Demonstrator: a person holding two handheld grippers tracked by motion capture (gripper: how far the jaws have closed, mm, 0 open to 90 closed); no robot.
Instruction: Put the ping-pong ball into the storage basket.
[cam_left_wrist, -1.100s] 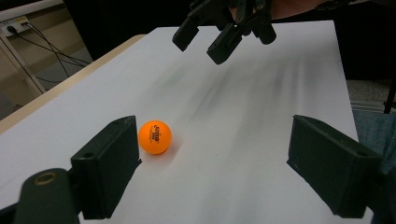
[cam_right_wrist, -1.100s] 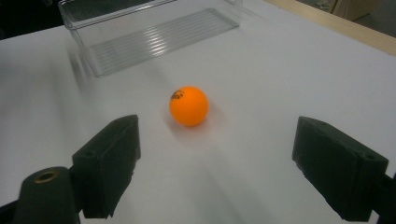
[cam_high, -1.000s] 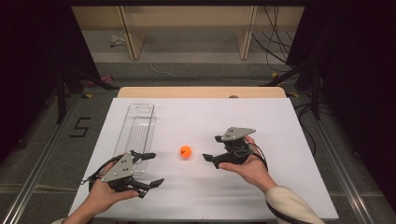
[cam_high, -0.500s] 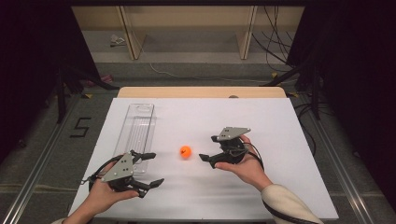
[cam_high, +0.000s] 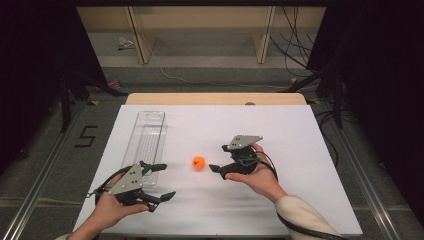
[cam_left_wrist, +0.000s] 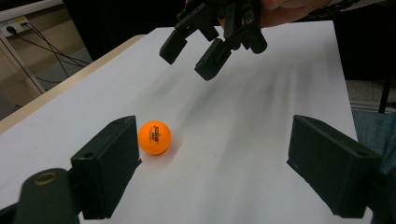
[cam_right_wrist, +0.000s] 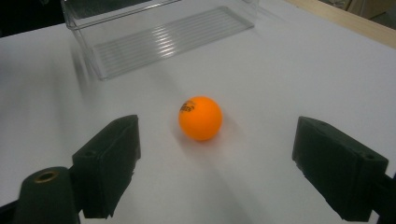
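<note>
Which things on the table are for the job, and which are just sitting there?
For the job:
orange ball, lying on the white table
right gripper, open, pointed at the ball
left gripper, open, nearer the person

Just sitting there:
clear tray, empty, at the table's left
cables on the floor beyond

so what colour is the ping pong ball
Orange ping pong ball with small dark print, clearest in the right gripper view.

My jaws are standing wide apart over the white worktop (cam_right_wrist: 299, 70), framing the orange ball (cam_right_wrist: 200, 118) just beyond them; a clear plastic tray (cam_right_wrist: 154, 37) is lying farther off.
</note>
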